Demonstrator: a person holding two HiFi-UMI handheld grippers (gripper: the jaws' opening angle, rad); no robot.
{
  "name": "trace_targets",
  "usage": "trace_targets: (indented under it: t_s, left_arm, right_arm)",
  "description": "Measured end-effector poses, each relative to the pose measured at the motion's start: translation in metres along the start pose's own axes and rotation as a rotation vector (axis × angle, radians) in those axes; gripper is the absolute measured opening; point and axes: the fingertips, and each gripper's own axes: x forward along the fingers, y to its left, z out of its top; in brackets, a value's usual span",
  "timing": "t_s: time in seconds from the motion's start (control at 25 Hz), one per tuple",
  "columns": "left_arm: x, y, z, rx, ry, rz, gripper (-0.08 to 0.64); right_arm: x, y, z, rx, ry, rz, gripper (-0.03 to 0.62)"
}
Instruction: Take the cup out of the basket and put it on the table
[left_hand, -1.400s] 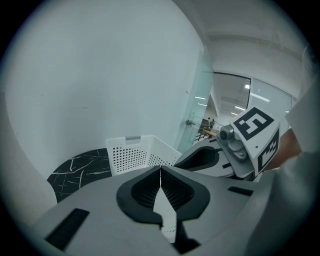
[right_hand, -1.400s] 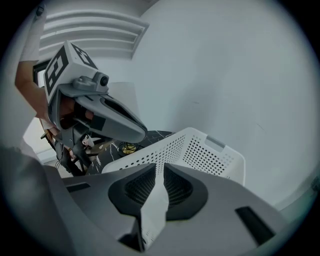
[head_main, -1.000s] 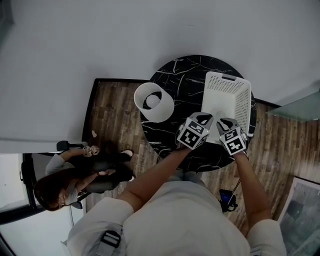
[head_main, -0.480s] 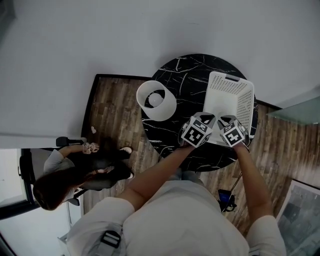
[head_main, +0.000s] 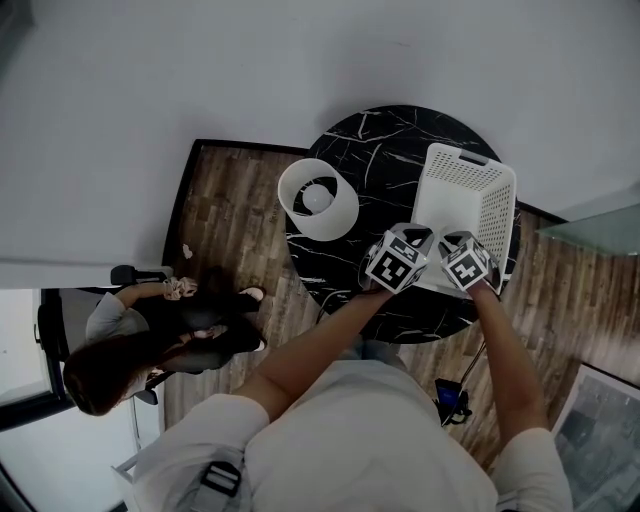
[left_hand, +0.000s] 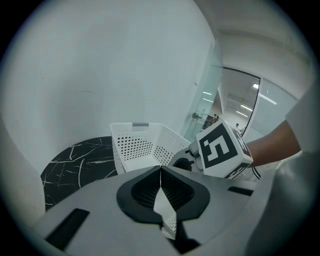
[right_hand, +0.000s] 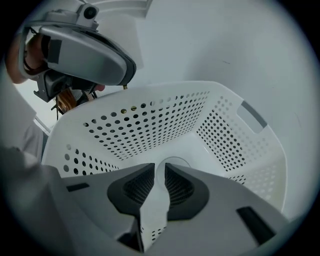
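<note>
- Step in hand: reaching into the basket (right_hand: 150, 125) for the cup (right_hand: 174, 161). Nothing is lifted yet.
- Cup: a pale round rim shows on the basket floor, near the middle, just past the tips of the right hand-held gripper (right_hand: 160, 169). It is small and partly hidden by the jaws. I read it as the cup, not with certainty.
- Right hand-held gripper: over the near rim of the basket and pointing down into it. Jaws narrow, a slim gap between the tips, nothing held in that gap.
- Left hand-held gripper (left_hand: 160, 169): just outside the basket's near wall, beside the right one. Jaws closed tip to tip and empty.
- Basket stands on the black marbled worktop (left_hand: 75, 160). A white lampshade-like thing (head_main: 318, 198) sits well apart from the basket on the worktop's far side.
- Next move, my judgement: the right jaws look too narrow to take the cup, so they should spread, go down round its wall, then close and lift clear of the basket rim.
- The bare worktop beside the basket looks free for the set-down.
</note>
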Motion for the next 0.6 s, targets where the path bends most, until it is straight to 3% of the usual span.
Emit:
trace_targets:
  t_s: [0.6]
  left_arm:
    - [0.002, 0.004, -0.007, -0.012, 0.000, -0.011, 0.005]
  right_arm:
    - [0.020, 0.001, -0.004, -0.029, 0.050, 0.011, 0.047]
